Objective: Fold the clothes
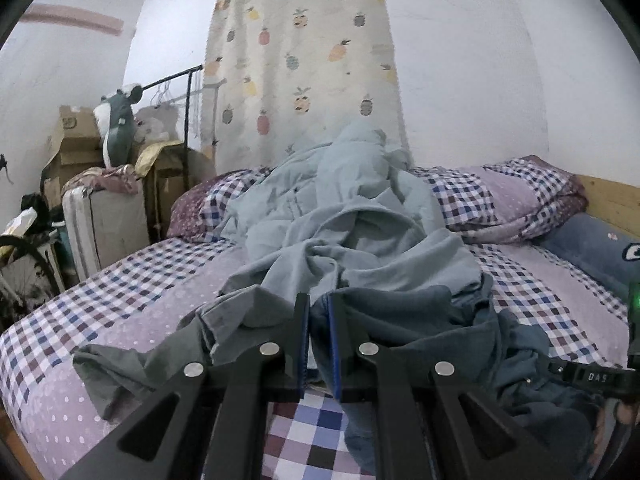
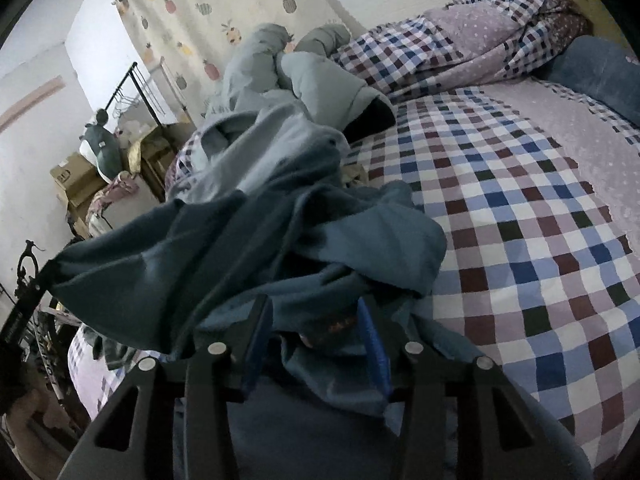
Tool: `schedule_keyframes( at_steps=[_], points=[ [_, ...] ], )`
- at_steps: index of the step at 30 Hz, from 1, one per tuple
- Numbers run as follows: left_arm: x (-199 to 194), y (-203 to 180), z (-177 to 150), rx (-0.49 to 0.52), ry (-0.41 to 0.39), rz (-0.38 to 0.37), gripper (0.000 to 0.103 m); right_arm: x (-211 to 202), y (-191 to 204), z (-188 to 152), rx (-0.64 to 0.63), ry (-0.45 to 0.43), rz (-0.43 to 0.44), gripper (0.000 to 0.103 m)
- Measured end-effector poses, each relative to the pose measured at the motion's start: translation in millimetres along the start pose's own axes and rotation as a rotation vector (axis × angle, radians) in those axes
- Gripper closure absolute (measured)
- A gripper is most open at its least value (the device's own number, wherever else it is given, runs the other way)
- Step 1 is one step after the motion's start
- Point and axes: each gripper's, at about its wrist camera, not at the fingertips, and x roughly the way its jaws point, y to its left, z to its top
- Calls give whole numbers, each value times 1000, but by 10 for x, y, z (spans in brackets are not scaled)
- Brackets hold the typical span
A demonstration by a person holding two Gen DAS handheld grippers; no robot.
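Up close, the left gripper (image 1: 319, 312) has its jaws nearly together, pinching a fold of the dark blue garment (image 1: 408, 320). The cloth drapes over both fingers there: a greyer flap hangs off to the left, and a darker mass spreads right, toward a black device with a green light at the frame's edge. Below the jaws a strip of checked sheet (image 1: 132, 280) shows, so the cloth is lifted at that point.

Over on the right wrist view, the right gripper (image 2: 316, 320) has its jaws apart, blue pads facing each other with a clear gap. The garment (image 2: 200, 240) lies bunched between and around them; a fold with a small orange mark sits in the gap. Whether the pads press on it cannot be told for sure, but they look clear of the cloth. From there the garment stretches up and left in a taut sheet to a black tool at the left edge.

Beyond the garment, a pale blue duvet (image 1: 344, 200) lies heaped along the middle of the bed, running back to a pineapple-print curtain (image 1: 300, 60). A folded checked quilt (image 2: 460, 40) sits at the head, with a blue pillow (image 2: 600, 72) beside it.
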Motion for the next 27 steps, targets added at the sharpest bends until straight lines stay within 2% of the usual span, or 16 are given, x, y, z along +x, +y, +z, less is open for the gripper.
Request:
schedule_keyframes(
  at_steps=[9,18,27],
  points=[
    [74,132,-54,-37,32,3,95,60,-6,2,-19,-4,-78,55],
    [319,298,-182,-151,117,-23,95,-18,75,68,3,-5,50,55],
    [477,471,-263,-245,168,-44,95,311,174,372,20,20,80,53]
  ],
)
